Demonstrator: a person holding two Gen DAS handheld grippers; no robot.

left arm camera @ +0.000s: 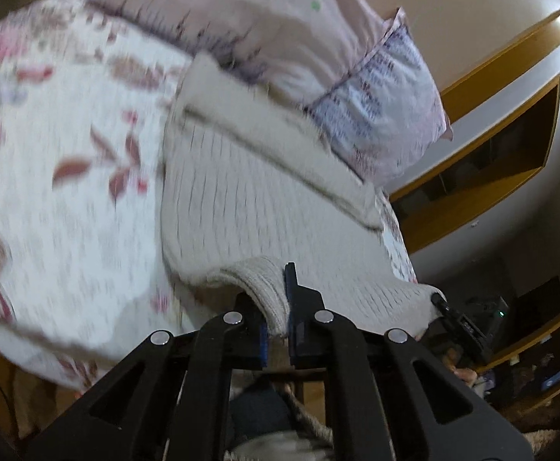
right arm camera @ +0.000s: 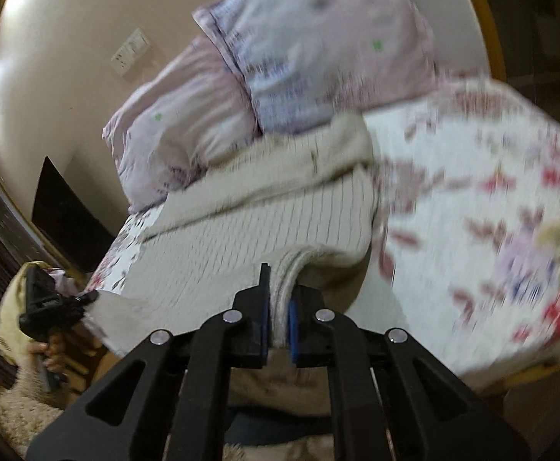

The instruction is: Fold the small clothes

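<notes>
A cream ribbed knit garment [left arm camera: 264,199] lies spread on the floral bedspread [left arm camera: 68,161]. It also shows in the right wrist view [right arm camera: 264,223]. My left gripper [left arm camera: 278,299] is shut on the garment's near edge, with the knit bunched between its blue pads. My right gripper [right arm camera: 280,299] is shut on the near edge at the other corner. The right gripper [left arm camera: 456,319] shows at the garment's right corner in the left wrist view. The left gripper [right arm camera: 61,303] shows at the left corner in the right wrist view. The near edge is lifted off the bed.
Two lilac patterned pillows [left arm camera: 375,107] [right arm camera: 318,50] lie at the head of the bed behind the garment. Wooden shelving [left arm camera: 510,146] lines the wall to the right. A shaggy rug [right arm camera: 15,415] covers the floor at the bed's side.
</notes>
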